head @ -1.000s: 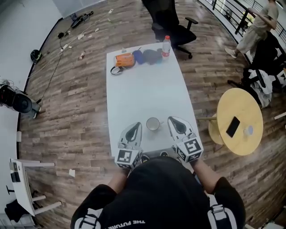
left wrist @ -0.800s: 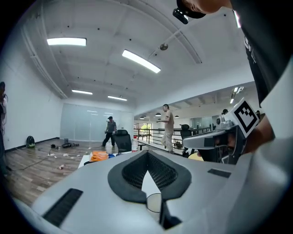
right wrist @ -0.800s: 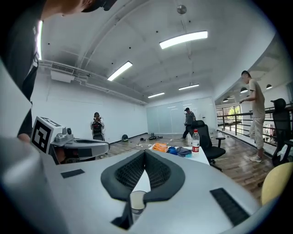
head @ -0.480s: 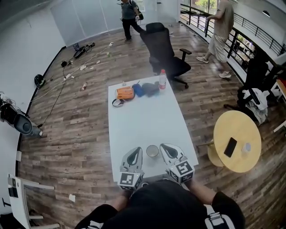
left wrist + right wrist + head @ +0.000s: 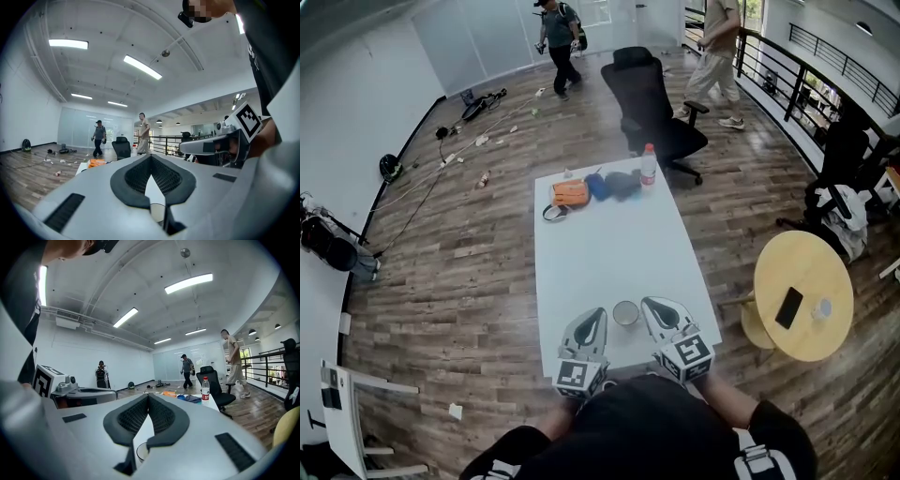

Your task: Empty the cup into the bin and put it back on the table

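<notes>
L claw (image 5: 596, 315) & R claw (image 5: 650, 304) both shut, empty, level, flanking cup (image 5: 625, 313).

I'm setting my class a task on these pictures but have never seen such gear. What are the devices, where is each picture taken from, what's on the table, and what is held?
A person holds a two-jaw gripper in each hand: the left gripper and the right gripper. The wide overhead picture comes from a camera on the person's head; the other two come from cameras riding on each gripper, looking along its jaws. On the white table a cup stands between the grippers; a bottle and an orange item sit at the far end. Both pairs of jaws are shut and hold nothing.
</notes>
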`<control>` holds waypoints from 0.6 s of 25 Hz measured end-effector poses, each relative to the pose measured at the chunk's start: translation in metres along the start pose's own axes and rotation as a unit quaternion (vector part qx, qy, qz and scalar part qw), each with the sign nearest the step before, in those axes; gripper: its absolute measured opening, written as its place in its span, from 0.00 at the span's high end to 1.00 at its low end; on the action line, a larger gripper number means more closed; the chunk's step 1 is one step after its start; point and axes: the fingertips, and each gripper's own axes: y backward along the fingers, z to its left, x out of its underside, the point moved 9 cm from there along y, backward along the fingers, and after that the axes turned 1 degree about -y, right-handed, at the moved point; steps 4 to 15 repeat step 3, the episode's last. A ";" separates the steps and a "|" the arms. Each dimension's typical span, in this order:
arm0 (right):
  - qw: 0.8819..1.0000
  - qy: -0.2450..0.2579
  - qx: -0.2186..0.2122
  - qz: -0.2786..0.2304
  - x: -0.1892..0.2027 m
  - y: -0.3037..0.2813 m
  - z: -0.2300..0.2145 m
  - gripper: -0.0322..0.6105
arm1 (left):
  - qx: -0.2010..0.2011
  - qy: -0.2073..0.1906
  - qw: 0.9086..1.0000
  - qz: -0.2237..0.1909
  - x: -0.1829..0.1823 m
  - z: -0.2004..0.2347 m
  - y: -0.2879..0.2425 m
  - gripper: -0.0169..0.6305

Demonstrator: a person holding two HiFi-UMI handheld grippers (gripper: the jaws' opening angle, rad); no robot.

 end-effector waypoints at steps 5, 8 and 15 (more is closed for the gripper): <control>1.000 -0.005 -0.005 -0.004 0.001 0.000 0.000 0.93 | -0.004 0.004 1.000 0.000 0.002 0.000 0.002 0.94; 1.000 -0.005 -0.005 -0.004 0.001 0.000 0.000 0.93 | -0.004 0.004 1.000 0.000 0.002 0.000 0.002 0.94; 1.000 -0.005 -0.005 -0.004 0.001 0.000 0.000 0.93 | -0.004 0.004 1.000 0.000 0.002 0.000 0.002 0.94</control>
